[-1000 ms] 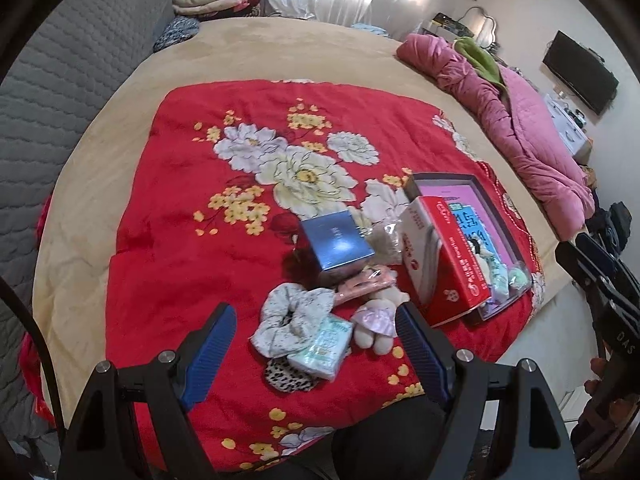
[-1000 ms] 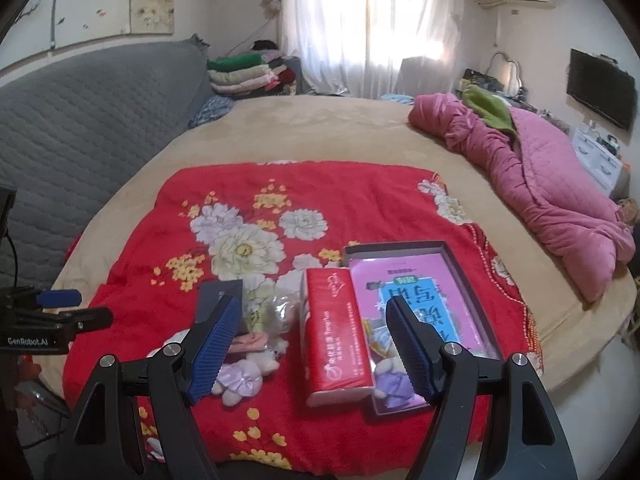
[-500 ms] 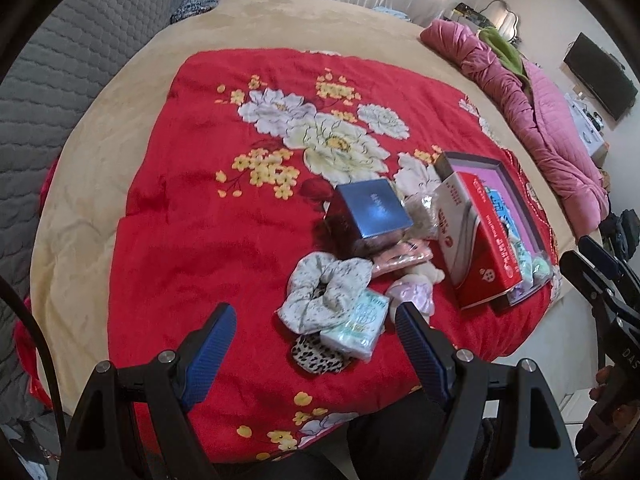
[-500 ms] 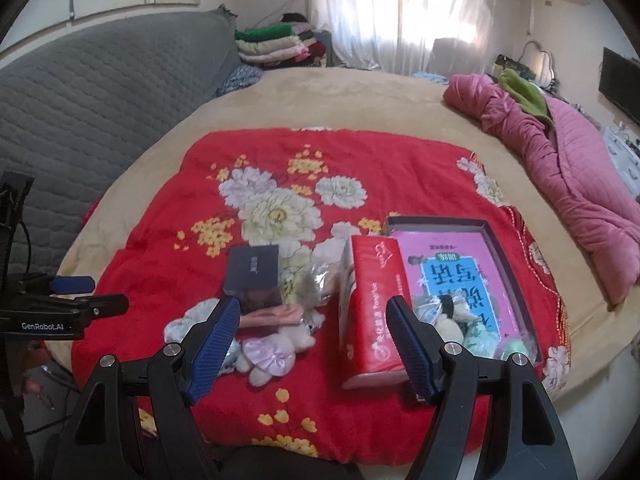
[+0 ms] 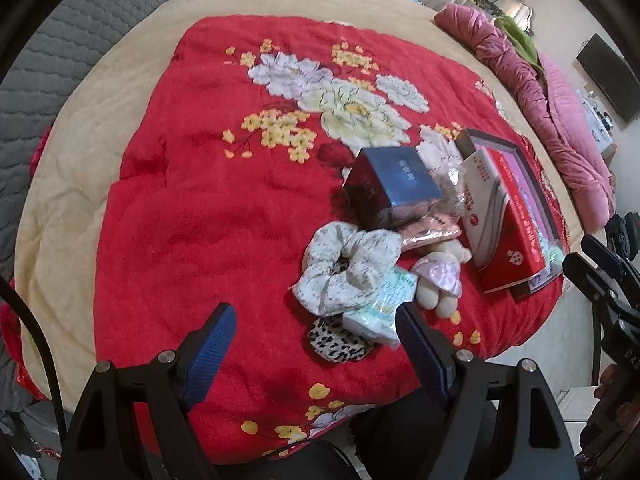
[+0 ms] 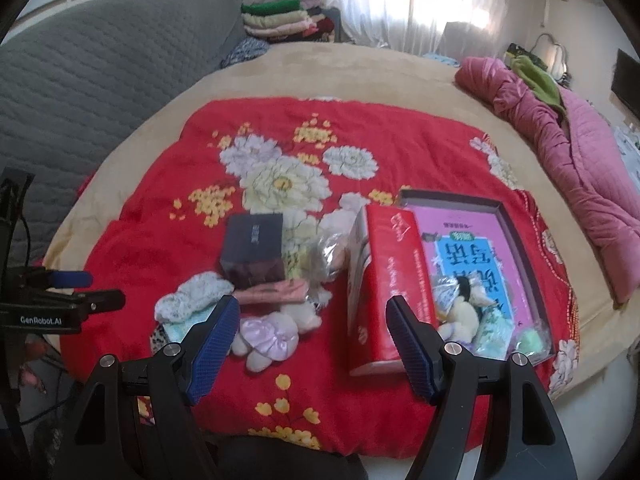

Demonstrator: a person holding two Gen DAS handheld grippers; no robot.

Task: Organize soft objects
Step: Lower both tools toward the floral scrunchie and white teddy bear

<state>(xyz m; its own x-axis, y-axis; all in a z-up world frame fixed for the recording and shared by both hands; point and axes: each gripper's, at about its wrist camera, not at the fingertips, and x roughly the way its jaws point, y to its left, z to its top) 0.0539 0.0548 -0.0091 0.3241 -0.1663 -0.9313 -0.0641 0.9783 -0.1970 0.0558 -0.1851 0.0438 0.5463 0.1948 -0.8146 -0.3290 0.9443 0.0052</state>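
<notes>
On a red flowered blanket (image 5: pixel 192 216) lies a heap of soft things: a white floral scrunchie (image 5: pixel 348 264), a leopard scrunchie (image 5: pixel 336 340), a pale green tissue pack (image 5: pixel 384 304), a small plush bear in a lilac dress (image 5: pixel 438 276) (image 6: pixel 272 332) and a pink cloth piece (image 6: pixel 272 294). A dark blue box (image 5: pixel 396 184) (image 6: pixel 254 248) stands behind them. A red tissue box (image 6: pixel 388 284) leans on a dark tray (image 6: pixel 516 240) with a pink liner and several small soft items. My left gripper (image 5: pixel 316 340) hangs open above the scrunchies. My right gripper (image 6: pixel 314 336) is open above the bear, empty.
The blanket lies on a beige bed (image 6: pixel 320 68) with a grey quilted headboard (image 6: pixel 100 68) at left. A pink quilt (image 6: pixel 568 140) is bunched at the right edge. Folded clothes (image 6: pixel 280 20) are stacked at the back. Floor shows beyond the bed's near right corner.
Both grippers have sunk toward the blanket and tilted downward, so the heap of soft things looks larger and nearer. Their jaws keep the same width. Nothing on the bed has moved.
</notes>
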